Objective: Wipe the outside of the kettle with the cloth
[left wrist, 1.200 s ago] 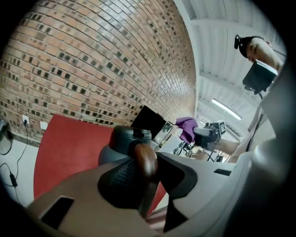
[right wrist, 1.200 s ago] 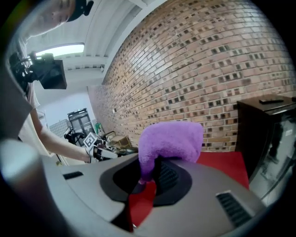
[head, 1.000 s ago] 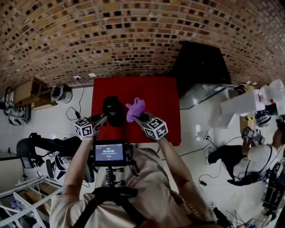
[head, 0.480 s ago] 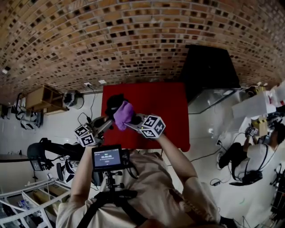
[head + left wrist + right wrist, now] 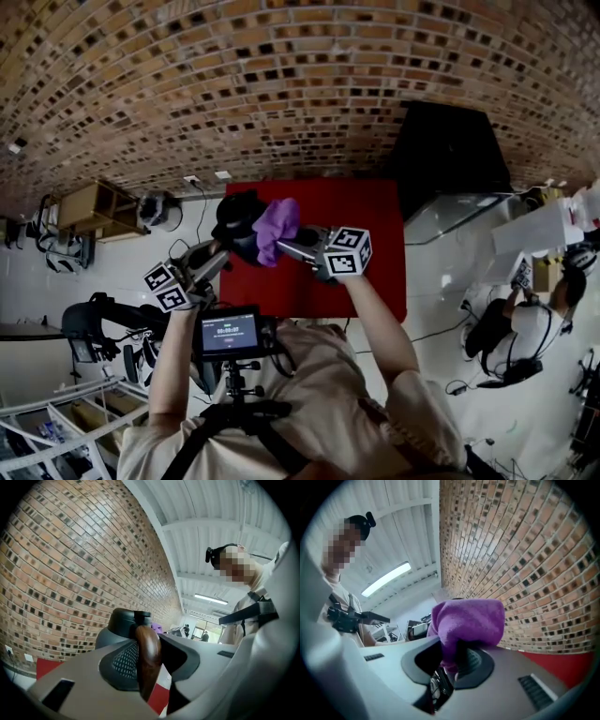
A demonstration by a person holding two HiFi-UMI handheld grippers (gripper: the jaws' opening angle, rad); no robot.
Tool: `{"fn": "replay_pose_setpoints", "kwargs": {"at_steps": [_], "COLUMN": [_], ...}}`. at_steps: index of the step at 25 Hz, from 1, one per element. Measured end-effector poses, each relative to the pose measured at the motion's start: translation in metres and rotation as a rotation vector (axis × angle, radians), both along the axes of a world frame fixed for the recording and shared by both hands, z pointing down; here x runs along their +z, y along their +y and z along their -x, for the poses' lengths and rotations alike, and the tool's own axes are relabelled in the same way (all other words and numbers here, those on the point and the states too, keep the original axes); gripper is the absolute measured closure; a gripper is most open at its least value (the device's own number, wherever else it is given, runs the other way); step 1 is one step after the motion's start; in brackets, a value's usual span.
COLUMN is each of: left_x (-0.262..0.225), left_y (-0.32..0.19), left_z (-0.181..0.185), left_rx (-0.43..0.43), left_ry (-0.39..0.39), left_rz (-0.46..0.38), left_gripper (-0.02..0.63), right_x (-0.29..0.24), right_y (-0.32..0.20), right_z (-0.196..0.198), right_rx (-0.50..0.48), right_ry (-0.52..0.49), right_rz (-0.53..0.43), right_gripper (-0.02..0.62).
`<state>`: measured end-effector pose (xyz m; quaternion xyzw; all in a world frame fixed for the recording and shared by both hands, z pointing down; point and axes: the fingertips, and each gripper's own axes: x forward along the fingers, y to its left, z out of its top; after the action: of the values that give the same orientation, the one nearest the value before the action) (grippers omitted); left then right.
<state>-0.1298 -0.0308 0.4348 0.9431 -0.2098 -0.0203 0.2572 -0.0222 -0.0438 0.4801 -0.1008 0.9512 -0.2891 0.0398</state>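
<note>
A dark kettle (image 5: 239,214) with a brown wooden handle (image 5: 147,653) hangs in the air above the red table (image 5: 366,244). My left gripper (image 5: 221,253) is shut on that handle, and the kettle's grey body (image 5: 108,638) and black lid (image 5: 129,618) fill the space just beyond its jaws. My right gripper (image 5: 289,246) is shut on a bunched purple cloth (image 5: 277,228). In the right gripper view the cloth (image 5: 471,620) bulges out over the jaws of my right gripper (image 5: 457,656). From the head view the cloth sits at the kettle's right side; contact cannot be told.
A brick wall (image 5: 281,75) runs behind the table. A black cabinet (image 5: 450,150) stands at the table's right, a wooden shelf (image 5: 89,206) at the left. A seated person (image 5: 525,323) and white benches are at far right. A small screen (image 5: 228,331) hangs on my chest.
Both grippers have risen. The kettle has come up off the red table in the left gripper, and the cloth in the right gripper has moved left to the kettle's side.
</note>
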Motion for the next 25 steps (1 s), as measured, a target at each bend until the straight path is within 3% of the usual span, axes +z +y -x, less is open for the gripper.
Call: {"fn": "replay_pose_setpoints", "kwargs": {"at_steps": [3, 9, 13, 16, 20, 25], "left_x": [-0.009, -0.024, -0.027, -0.028, -0.022, -0.003], "left_y": [-0.005, -0.001, 0.005, 0.004, -0.011, -0.030], "left_z": [0.014, 0.027, 0.022, 0.016, 0.008, -0.001], "left_rx": [0.004, 0.043, 0.069, 0.059, 0.042, 0.021], "left_ry": [0.008, 0.053, 0.160, 0.221, 0.159, 0.055], "left_rz": [-0.021, -0.048, -0.016, 0.014, 0.012, 0.010], "left_gripper": [0.491, 0.492, 0.494, 0.495, 0.494, 0.494], "right_x": [-0.009, 0.011, 0.031, 0.005, -0.061, -0.042], "right_y": [-0.027, -0.085, -0.086, -0.056, 0.007, 0.037], "right_z": [0.003, 0.013, -0.005, -0.041, -0.051, 0.030], "right_rx": [0.044, 0.101, 0.170, 0.267, 0.310, 0.216], "right_ry": [0.000, 0.112, 0.205, 0.181, 0.119, 0.291], "right_rz": [0.000, 0.006, 0.010, -0.040, -0.141, -0.191], "right_gripper": [0.522, 0.523, 0.522, 0.522, 0.522, 0.522]}}
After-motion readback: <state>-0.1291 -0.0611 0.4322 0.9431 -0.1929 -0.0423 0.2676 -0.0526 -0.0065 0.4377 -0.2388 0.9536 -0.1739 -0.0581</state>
